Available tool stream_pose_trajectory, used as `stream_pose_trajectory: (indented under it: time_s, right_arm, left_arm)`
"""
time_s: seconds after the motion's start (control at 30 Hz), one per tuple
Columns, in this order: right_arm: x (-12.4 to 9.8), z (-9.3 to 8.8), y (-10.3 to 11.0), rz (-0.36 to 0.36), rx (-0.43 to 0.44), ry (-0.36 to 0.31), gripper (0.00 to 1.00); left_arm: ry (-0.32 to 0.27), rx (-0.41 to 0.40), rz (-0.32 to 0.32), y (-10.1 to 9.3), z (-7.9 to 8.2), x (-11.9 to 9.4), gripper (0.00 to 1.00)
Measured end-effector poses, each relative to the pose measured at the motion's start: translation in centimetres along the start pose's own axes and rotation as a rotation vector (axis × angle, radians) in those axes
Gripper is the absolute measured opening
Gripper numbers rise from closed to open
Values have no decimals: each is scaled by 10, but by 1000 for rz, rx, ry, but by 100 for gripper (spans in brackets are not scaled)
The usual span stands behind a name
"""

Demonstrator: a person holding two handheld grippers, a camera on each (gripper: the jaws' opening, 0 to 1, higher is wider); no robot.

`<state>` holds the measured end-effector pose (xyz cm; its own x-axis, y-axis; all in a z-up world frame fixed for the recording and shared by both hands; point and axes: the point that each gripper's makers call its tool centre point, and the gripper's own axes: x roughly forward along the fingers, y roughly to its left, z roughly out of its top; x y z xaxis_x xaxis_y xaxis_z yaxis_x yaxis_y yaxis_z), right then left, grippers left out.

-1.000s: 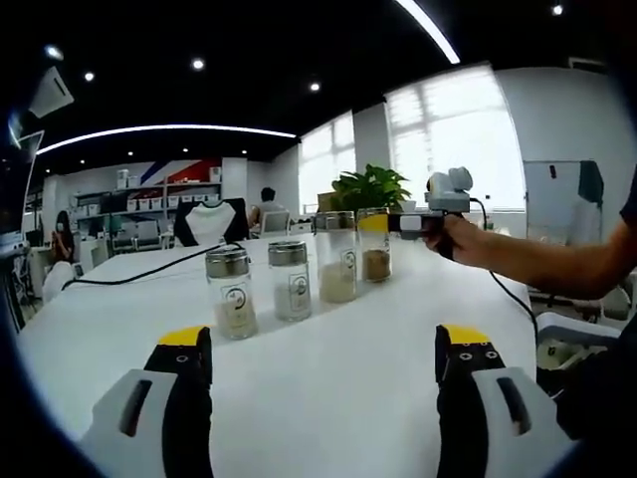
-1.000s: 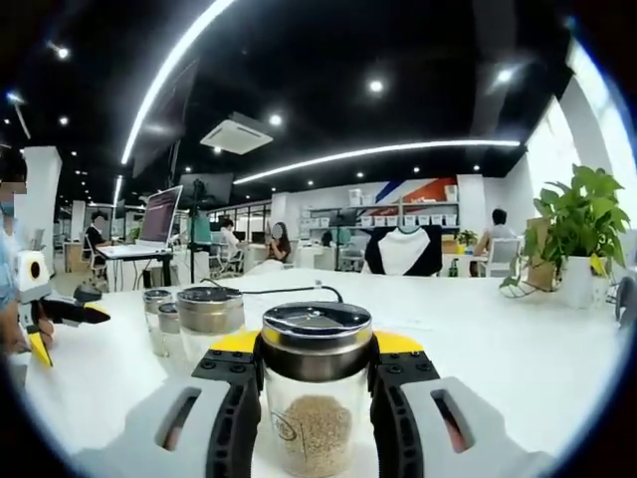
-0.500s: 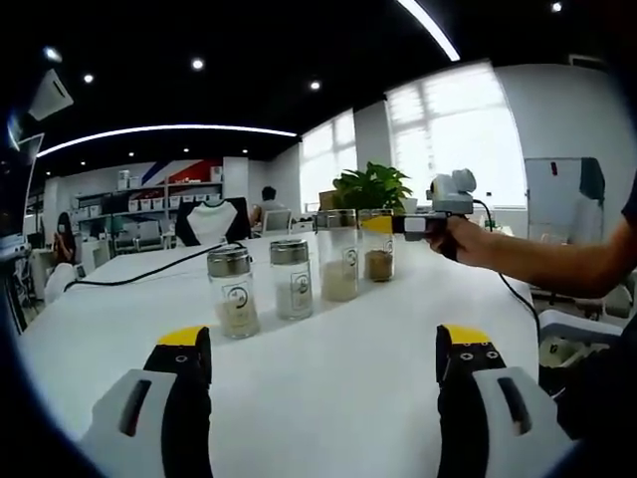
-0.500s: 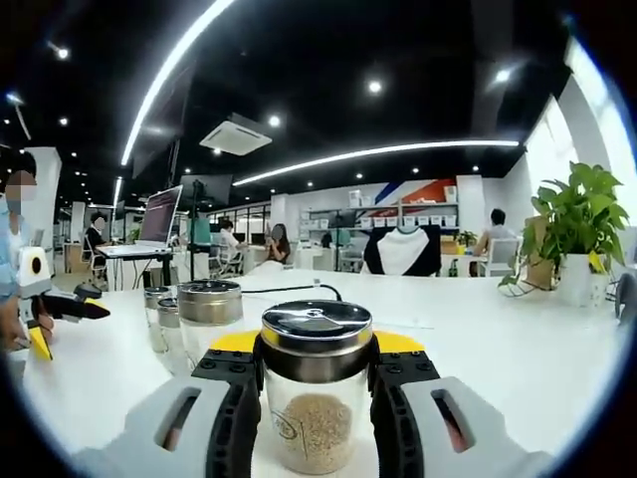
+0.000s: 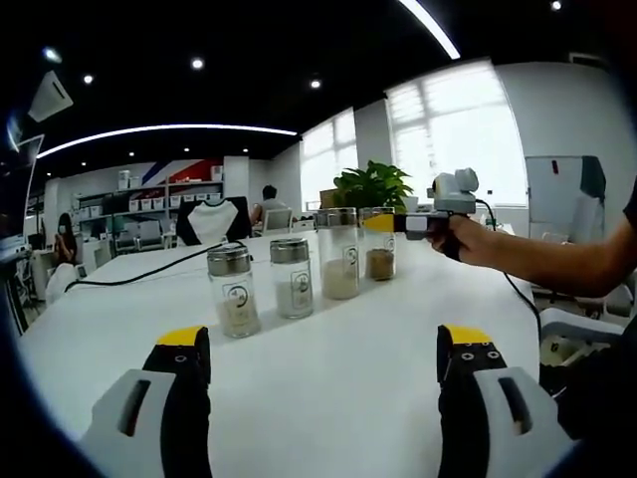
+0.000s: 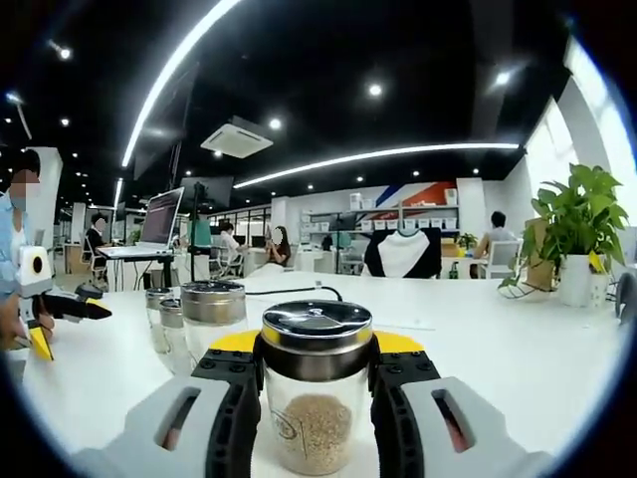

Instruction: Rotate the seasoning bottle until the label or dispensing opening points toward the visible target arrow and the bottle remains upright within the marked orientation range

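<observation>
Nothing on the white table point(image 5: 328, 378) has shifted in the past second; the four jars keep their places and the right gripper point(image 6: 315, 373) stays clamped where it was, with only a slight drift of the cameras.

That table spreads out ahead of both grippers. In the left gripper view, the left gripper point(image 5: 323, 349) hangs low over the bare tabletop with its yellow-tipped jaws spread wide and nothing between them. Well ahead of it stands a row of four glass jars with metal lids, running away toward the right. A potted plant point(image 5: 370, 186) stands beyond the row, and a black cable point(image 5: 139, 272) trails across the table off to the left of the left gripper.

The seasoning bottle point(image 6: 315, 383) is the last jar in that row, upright, holding brown granules. In the right gripper view the right gripper's jaws are closed against its two sides just under the shiny lid. A faint label mark shows low on the glass, toward the left jaw. In the left gripper view the same bottle point(image 5: 377, 244) shows far ahead and to the right, with the person's hand point(image 5: 460, 239) holding the gripper against it.

Just left of the right gripper, the neighbouring jar point(image 6: 211, 314) stands close by, and two more jars show behind it.
</observation>
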<state>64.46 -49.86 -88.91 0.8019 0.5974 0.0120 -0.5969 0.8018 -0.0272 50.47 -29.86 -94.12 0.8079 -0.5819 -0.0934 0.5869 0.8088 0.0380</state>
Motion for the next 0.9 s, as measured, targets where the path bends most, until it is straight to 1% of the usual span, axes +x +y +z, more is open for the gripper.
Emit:
stream_pose_trajectory:
  time_s: [0.1, 0.27, 0.4, 0.53, 0.63, 0.7, 0.77, 0.83, 0.9]
  right_arm:
    - [-4, -3, 4, 9, 10, 17, 45]
    - [-19, -7, 8, -12, 3, 27, 50]
    - [-30, -10, 13, -14, 32, 41, 52]
    - [-46, -8, 20, -20, 43, 30, 53]
    - [-53, -7, 26, -17, 25, 23, 53]
    - [-59, -5, 32, -18, -6, 10, 53]
    - [-65, -4, 42, -7, -23, 3, 53]
    - [-69, -5, 52, 11, -36, -1, 56]
    - [-72, -5, 61, 14, -61, 0, 60]
  left_arm:
    - [3, 7, -2, 0, 0, 0, 100]
    - [-3, -5, -1, 1, 1, -1, 100]
    - [-4, -7, 1, 1, 1, -1, 100]
    - [-7, -6, 0, 0, 2, 0, 100]
    - [-17, -3, 9, 1, 3, 0, 100]
    - [-20, -5, 11, 1, 3, 0, 100]
    - [-22, -4, 17, 1, 4, 0, 100]
    - [-28, -3, 22, 1, 6, 0, 100]
    - [-34, -3, 24, 1, 8, -1, 100]
